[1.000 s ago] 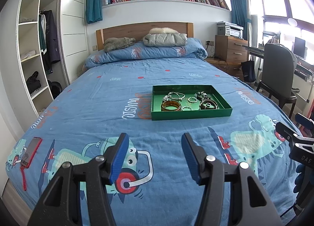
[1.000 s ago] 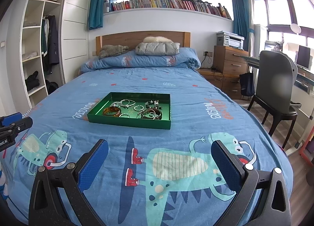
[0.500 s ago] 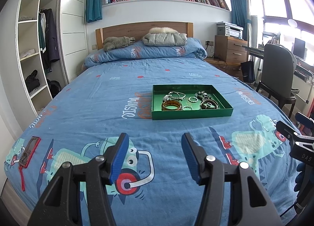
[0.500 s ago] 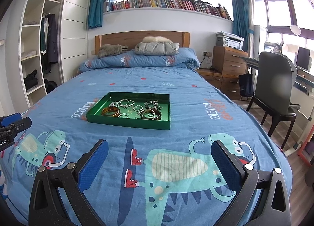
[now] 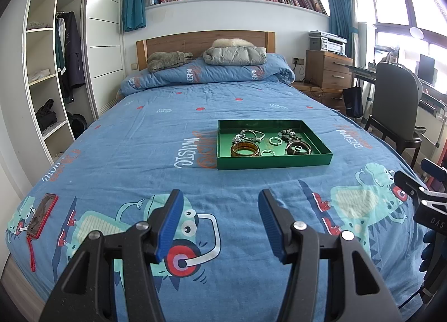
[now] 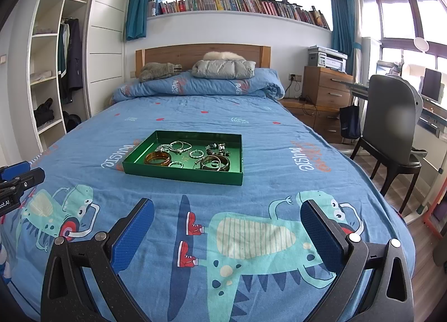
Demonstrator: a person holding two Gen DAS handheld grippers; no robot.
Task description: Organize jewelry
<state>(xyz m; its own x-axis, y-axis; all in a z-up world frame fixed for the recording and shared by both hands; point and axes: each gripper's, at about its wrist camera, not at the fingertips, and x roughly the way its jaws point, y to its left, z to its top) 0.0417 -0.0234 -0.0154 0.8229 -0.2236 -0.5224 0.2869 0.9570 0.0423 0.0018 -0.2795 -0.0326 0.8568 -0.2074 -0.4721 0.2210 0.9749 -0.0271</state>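
With both the left gripper (image 5: pixel 220 224) and right gripper (image 6: pixel 227 234) held apart and empty short of the green tray (image 6: pixel 181 175), the stiff, light amber bangle (image 6: pixel 157 158) at its near-left is best pinched across its rim.

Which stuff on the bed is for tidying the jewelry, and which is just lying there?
For the job: shallow green rectangular tray, amber bangle, dark brown bangle, silver rings, silver bead bracelets.
Just lying about: red phone, folded grey puffer jacket.

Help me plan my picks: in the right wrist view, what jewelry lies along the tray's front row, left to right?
amber bangle → small silver ring → dark brown bangle, all inside the green tray.
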